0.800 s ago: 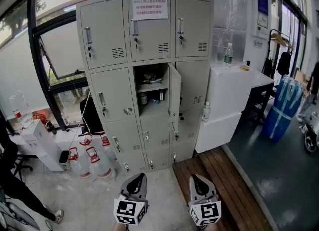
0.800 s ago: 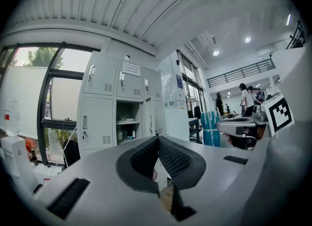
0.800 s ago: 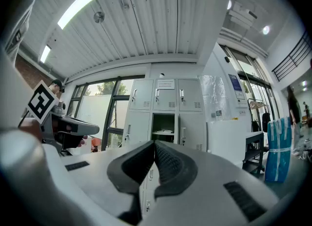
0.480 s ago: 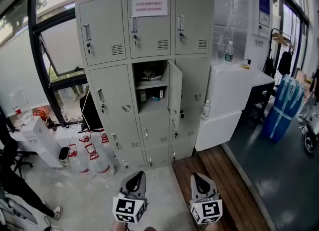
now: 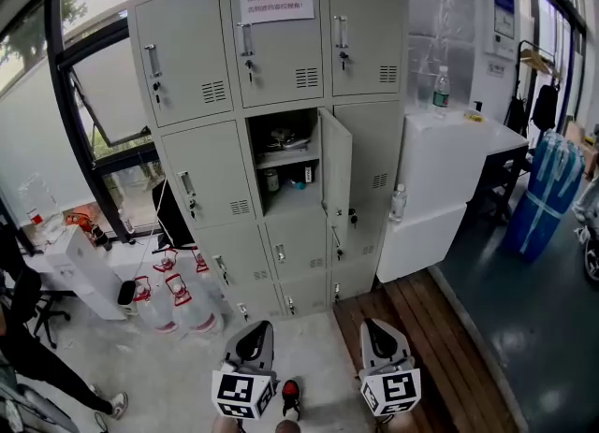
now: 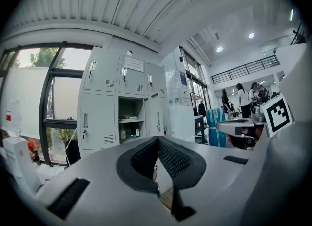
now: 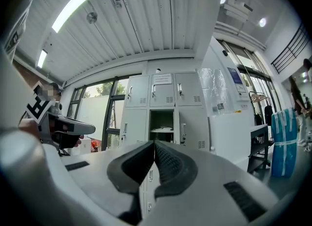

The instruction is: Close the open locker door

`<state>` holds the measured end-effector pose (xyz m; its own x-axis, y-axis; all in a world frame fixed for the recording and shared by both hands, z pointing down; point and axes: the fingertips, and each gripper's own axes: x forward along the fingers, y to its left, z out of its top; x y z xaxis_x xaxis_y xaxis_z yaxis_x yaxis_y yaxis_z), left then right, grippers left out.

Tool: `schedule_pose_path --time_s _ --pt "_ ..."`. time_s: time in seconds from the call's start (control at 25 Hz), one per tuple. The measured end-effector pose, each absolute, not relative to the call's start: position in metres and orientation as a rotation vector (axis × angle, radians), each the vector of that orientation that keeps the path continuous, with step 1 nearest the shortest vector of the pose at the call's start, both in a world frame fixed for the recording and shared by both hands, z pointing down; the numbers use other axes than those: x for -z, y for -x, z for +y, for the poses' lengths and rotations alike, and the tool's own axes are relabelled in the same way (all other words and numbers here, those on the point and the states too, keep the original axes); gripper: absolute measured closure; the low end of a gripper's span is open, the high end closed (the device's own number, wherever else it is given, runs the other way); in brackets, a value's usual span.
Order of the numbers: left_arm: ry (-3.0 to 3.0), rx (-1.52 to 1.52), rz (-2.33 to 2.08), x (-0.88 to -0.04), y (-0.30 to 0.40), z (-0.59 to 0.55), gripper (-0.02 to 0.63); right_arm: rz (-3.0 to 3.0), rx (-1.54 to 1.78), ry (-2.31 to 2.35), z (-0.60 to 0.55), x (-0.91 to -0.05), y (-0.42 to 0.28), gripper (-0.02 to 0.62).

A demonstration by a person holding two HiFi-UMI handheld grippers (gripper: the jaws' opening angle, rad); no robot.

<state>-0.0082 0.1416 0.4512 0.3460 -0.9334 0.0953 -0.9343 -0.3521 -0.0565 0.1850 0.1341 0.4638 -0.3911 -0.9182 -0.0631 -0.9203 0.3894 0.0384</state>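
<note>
Well, in the head view the locker door (image 5: pixel 335 171) stands swung out to the right of its open compartment (image 5: pixel 284 155), which is in the middle column of the grey locker cabinet (image 5: pixel 192 57), second row down. My left tongs (image 5: pixel 256 330) and right tongs (image 5: pixel 375 330) sit low in the frame, well apart from the cabinet.

In the left gripper view, the left tongs (image 6: pixel 157 139) are closed tip to tip with nothing between them, and the open compartment (image 6: pixel 126 117) lies ahead beyond them.

In the right gripper view, the right tongs (image 7: pixel 154 143) are likewise pressed together and empty, pointing toward the same compartment (image 7: pixel 162 120).

I judge this to be the approach, with no contact on the door yet. Next I need to step closer, bring the closed right tongs round to the door's outer face near its free edge, and push it leftward until it sits flush in its frame.
</note>
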Motion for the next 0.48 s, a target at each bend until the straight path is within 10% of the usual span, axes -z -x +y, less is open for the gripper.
schedule_pose_path --time_s 0.48 --pt "-2.607 -0.190 -1.689 -0.449 0.032 0.003 0.584 2.565 -0.083 1.784 0.008 -0.457 -0.158 0.577"
